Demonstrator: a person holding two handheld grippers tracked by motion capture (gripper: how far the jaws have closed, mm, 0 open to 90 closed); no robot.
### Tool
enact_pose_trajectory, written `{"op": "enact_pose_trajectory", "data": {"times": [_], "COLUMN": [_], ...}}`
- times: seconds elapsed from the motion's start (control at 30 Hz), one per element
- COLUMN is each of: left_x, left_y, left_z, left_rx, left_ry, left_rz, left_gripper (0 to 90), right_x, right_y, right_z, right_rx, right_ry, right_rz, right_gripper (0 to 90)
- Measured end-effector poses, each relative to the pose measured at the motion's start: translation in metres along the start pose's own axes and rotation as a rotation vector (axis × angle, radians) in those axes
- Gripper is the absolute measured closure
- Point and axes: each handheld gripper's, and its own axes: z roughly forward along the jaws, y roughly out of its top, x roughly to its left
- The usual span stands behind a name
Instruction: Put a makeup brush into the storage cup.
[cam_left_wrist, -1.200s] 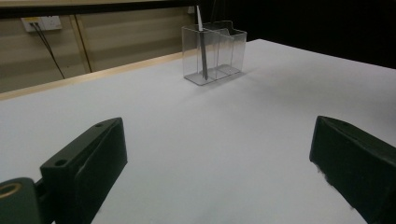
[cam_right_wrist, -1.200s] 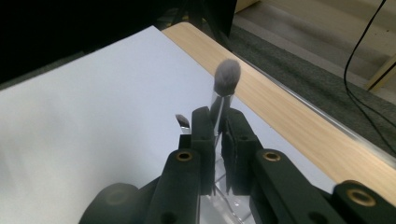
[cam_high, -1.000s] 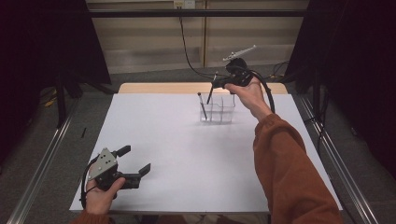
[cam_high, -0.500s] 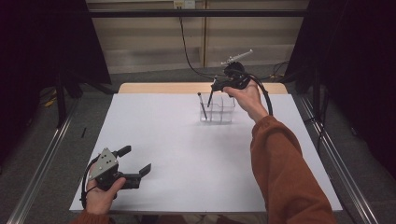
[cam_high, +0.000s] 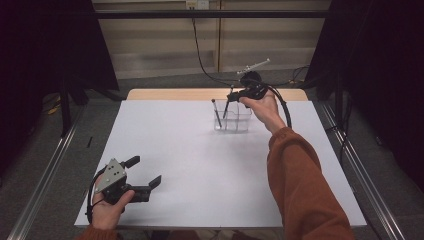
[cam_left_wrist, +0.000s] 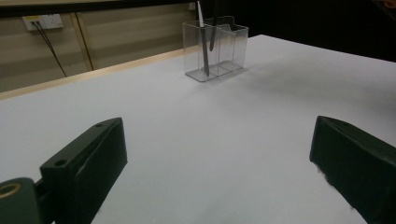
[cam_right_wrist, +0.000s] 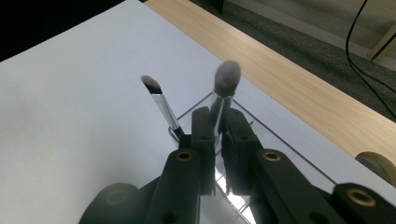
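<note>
Right gripper (cam_right_wrist: 215, 135) clamped on round-tipped brush (cam_right_wrist: 226, 79) standing in clear holder (cam_high: 232, 119); angled brush (cam_right_wrist: 158, 97) leans in the neighbouring compartment. Left gripper (cam_high: 145, 174) released, on tabletop (cam_high: 190, 165).

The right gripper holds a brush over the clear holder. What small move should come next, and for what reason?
Probably lower it a little more, then open. The right gripper is shut on the round-tipped brush, whose handle already reaches into the clear holder beside the angled brush. Whether its end touches the bottom I cannot tell, so releasing now might drop it.
</note>
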Motion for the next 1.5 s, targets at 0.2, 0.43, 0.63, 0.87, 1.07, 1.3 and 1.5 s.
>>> {"op": "enact_pose_trajectory", "data": {"times": [0.2, 0.43, 0.63, 0.87, 1.07, 1.3, 1.5], "left_x": [0.0, 0.001, 0.001, 0.001, 0.001, 0.001, 0.001], "left_y": [0.0, -0.001, 0.0, -0.001, -0.001, -0.001, 0.0], "left_z": [0.0, 0.0, 0.0, 0.001, 0.001, 0.001, 0.002], "left_rx": [0.0, 0.003, 0.005, 0.005, 0.006, 0.007, 0.007], "left_ry": [0.0, 0.004, 0.003, -0.002, -0.005, -0.004, -0.003], "left_rz": [0.001, 0.004, 0.007, 0.009, 0.011, 0.012, 0.01], "left_gripper": [3.9, 3.9, 3.9, 3.9, 3.8, 3.8, 3.8], "right_x": [0.0, 0.0, 0.002, 0.0, -0.002, -0.003, -0.003], "right_y": [-0.003, -0.007, -0.008, -0.012, -0.017, -0.021, -0.024], "right_z": [0.003, 0.007, 0.009, 0.011, 0.011, 0.007, 0.006], "right_rx": [-0.003, -0.009, -0.016, -0.018, -0.028, -0.052, -0.08], "right_ry": [0.001, -0.001, 0.005, 0.004, 0.001, -0.001, 0.006], "right_rz": [0.01, 0.015, 0.019, 0.029, 0.043, 0.051, 0.059], "right_gripper": [83.7, 83.7, 83.7, 83.5, 81.9, 79.7, 75.4]}}
